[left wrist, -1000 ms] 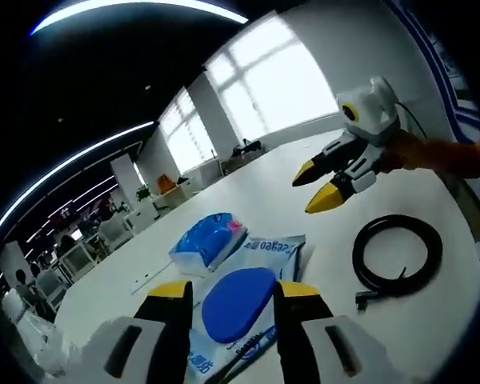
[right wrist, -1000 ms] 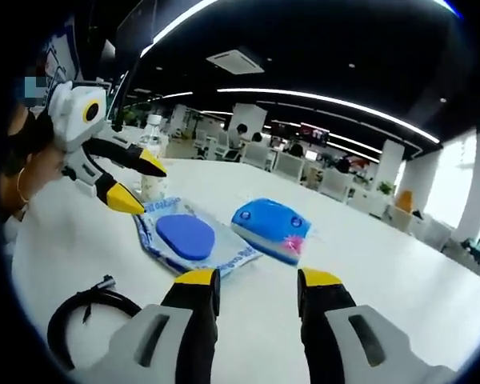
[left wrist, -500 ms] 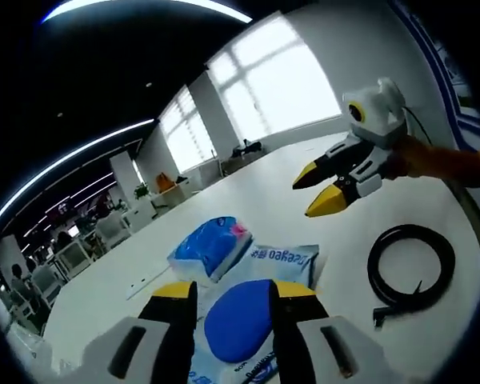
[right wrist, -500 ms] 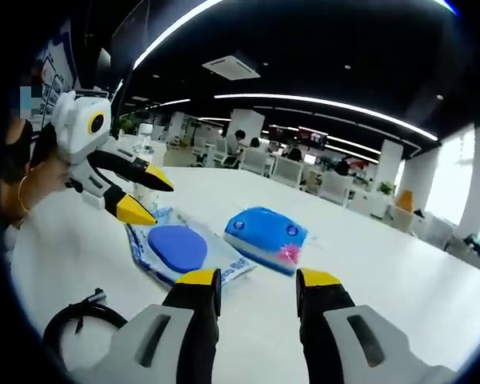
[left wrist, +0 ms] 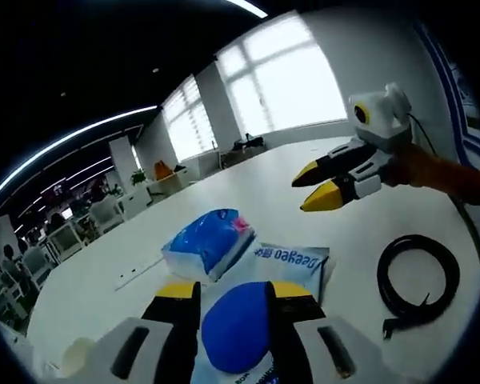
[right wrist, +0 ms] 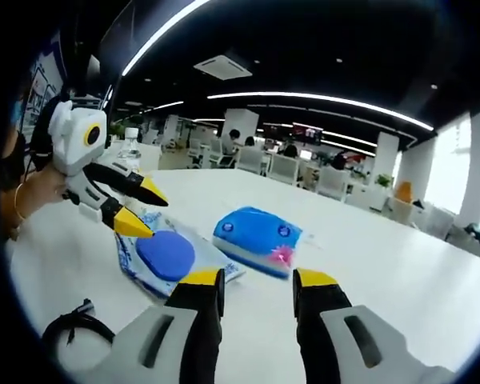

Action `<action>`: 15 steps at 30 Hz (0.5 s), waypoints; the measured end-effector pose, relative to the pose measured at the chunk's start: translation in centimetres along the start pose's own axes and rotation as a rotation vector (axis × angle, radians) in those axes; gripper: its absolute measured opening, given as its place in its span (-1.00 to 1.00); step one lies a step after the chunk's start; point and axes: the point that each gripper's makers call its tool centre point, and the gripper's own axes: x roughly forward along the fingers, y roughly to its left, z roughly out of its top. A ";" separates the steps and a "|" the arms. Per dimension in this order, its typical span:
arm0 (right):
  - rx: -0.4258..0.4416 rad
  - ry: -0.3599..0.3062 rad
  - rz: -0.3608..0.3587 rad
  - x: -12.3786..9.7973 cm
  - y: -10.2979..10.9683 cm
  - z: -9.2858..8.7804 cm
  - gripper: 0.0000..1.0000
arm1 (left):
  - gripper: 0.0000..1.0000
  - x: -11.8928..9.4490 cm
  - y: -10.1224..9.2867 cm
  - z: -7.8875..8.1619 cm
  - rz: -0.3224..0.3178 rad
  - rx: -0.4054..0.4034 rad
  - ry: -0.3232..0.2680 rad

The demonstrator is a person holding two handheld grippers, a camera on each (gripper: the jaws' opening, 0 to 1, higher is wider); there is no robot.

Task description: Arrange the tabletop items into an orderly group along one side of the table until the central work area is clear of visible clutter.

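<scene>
Two soft packs, lower centre: flat blue-lidded wipes pouch [left wrist: 248,320] looks limp and slippery, so pinch its edge. Left gripper [left wrist: 226,298] and right gripper [right wrist: 257,282] jaws both apart.

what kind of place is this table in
Most likely an open-plan office: rows of desks and chairs behind the white table, long ceiling strip lights, and big windows along one wall.
</scene>
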 end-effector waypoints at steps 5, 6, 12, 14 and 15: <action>0.023 -0.023 0.000 0.8 0.0 0.5 -0.37 | -0.39 0.8 0.3 0.2 0.025 -0.023 -0.020; 0.027 -0.025 0.002 1.0 0.1 0.5 -0.37 | -0.40 0.9 0.3 0.1 0.027 -0.020 -0.020; 0.083 -0.059 0.032 1.9 0.4 0.6 -0.38 | -0.43 1.6 1.7 0.1 0.097 -0.036 -0.052; 0.112 -0.063 0.041 2.2 0.2 0.6 -0.38 | -0.45 1.9 1.6 0.1 0.096 -0.025 -0.055; 0.110 -0.062 0.040 2.4 0.2 0.6 -0.39 | -0.46 2.0 1.6 0.1 0.095 -0.026 -0.057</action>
